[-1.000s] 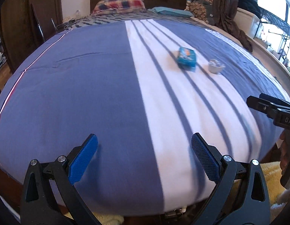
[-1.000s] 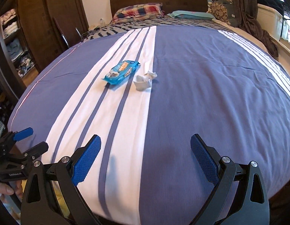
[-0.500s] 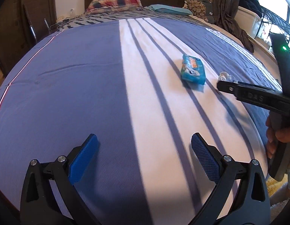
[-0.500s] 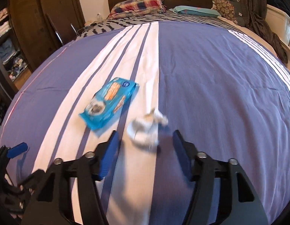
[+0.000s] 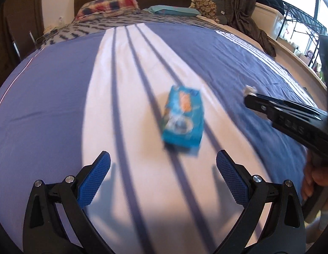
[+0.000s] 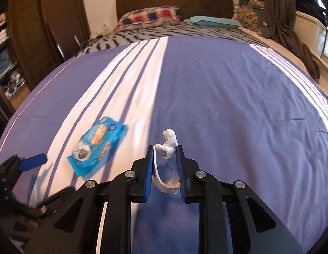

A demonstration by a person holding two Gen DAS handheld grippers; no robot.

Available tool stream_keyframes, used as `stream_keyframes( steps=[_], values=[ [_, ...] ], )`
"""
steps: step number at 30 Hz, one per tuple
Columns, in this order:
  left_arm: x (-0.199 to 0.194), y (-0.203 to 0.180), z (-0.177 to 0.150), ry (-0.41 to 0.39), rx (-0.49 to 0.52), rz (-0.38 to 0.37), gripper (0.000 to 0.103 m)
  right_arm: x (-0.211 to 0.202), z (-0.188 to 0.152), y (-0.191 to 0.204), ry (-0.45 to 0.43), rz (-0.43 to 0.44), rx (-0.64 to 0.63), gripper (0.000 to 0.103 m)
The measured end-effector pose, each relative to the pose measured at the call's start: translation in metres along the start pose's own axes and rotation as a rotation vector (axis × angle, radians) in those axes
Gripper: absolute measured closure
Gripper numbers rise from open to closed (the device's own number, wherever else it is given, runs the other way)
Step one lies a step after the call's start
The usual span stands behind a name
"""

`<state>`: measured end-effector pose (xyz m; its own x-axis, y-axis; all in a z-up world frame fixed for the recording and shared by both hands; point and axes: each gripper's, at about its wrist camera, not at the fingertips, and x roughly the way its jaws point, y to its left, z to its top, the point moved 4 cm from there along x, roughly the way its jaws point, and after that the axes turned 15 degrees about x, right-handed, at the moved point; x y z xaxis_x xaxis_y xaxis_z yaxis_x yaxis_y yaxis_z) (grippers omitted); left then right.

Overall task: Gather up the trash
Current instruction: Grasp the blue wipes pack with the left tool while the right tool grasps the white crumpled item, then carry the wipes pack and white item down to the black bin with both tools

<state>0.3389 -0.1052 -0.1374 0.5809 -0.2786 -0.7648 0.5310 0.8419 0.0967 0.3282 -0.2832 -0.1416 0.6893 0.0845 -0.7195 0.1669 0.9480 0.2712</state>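
Bed [image 6: 217, 97] — covered by a blue spread with a broad white band and thin blue stripes running toward the headboard at 12 o'clock. On the band lies a blue snack packet [image 6: 98, 145], flat, long axis roughly along the stripes. Toward 12 o'clock: a grey patterned blanket [image 6: 159, 35], then a plaid pillow [image 6: 148, 17] and a teal pillow [image 6: 212, 21] side by side. Dark brown cloth [image 6: 297, 42] drapes over the edge at 2 o'clock — extent unclear.

One blue packet [image 6: 98, 146], one white scrap [image 6: 167, 146], two pillows [image 6: 149, 17], one bed [image 6: 227, 84], two tools [image 6: 165, 158].
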Motion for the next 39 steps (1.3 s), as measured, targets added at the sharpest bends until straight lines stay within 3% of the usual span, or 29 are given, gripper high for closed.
stream_keyframes(
  steps=[5, 11, 15, 27, 39],
  values=[
    [0.028, -0.009, 0.027, 0.019, 0.027, 0.003, 0.009, -0.008, 0.005, -0.014, -0.008, 0.007, 0.017, 0.081],
    [0.050, -0.010, 0.040, 0.058, 0.018, 0.004, 0.027, -0.015, 0.001, -0.018, -0.016, 0.028, 0.011, 0.081],
    [0.048, -0.012, 0.042, 0.063, 0.030, 0.007, 0.053, -0.015, -0.003, -0.018, -0.010, 0.034, 0.013, 0.081],
    [0.009, -0.018, 0.004, 0.062, 0.043, 0.042, 0.062, -0.038, -0.031, -0.023, -0.013, 0.021, 0.030, 0.081],
    [-0.075, -0.049, -0.051, -0.019, 0.043, 0.006, 0.067, -0.095, -0.083, -0.006, -0.022, 0.071, -0.030, 0.081]
  ],
)
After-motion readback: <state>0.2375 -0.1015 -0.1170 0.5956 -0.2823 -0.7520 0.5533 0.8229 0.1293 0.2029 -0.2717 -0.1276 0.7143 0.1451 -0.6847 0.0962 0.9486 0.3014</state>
